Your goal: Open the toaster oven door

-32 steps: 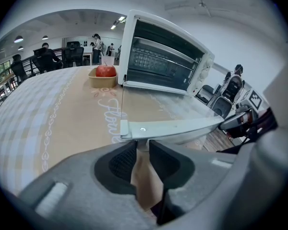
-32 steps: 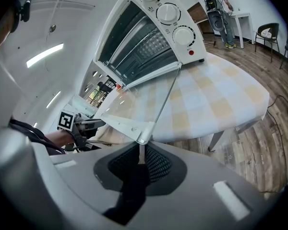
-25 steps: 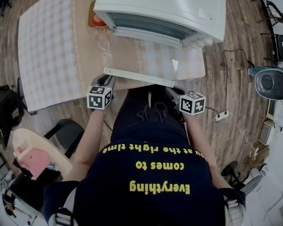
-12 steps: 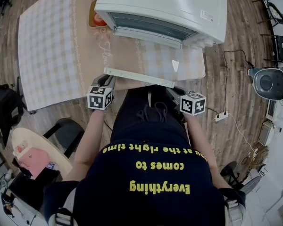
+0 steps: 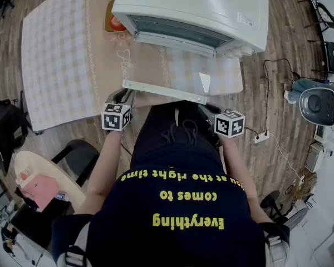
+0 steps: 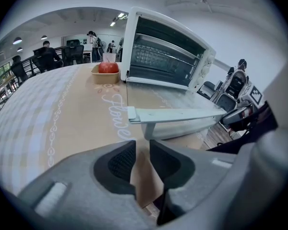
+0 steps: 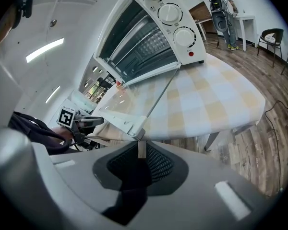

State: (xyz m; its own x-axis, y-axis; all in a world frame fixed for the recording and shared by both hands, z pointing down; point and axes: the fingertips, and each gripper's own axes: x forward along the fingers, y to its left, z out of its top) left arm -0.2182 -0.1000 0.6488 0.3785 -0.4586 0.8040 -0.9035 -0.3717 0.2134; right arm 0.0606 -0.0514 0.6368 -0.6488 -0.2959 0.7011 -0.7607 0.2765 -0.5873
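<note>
The white toaster oven [image 5: 195, 10] stands at the table's far side, and its glass door [image 5: 178, 68] lies folded down flat toward me. The door handle [image 5: 164, 92] runs along the door's near edge. My left gripper [image 5: 125, 94] sits at the handle's left end; in the left gripper view the handle [image 6: 182, 114] is ahead of the left gripper [image 6: 142, 145], whose pads stand narrowly apart with nothing between them. My right gripper [image 5: 207, 107] is at the handle's right end. In the right gripper view the handle's corner [image 7: 134, 131] lies just past the right gripper [image 7: 141, 146], jaws a thin slit apart.
A bowl with a red apple [image 5: 116, 22] sits left of the oven. The checked tablecloth [image 5: 50, 54] covers the table. To the right on the wood floor are a fan [image 5: 318, 99] and a power strip [image 5: 261, 137]. A chair [image 5: 80, 154] stands at my left.
Both grippers have drawn back slightly from the handle toward me. The door has stayed flat.
</note>
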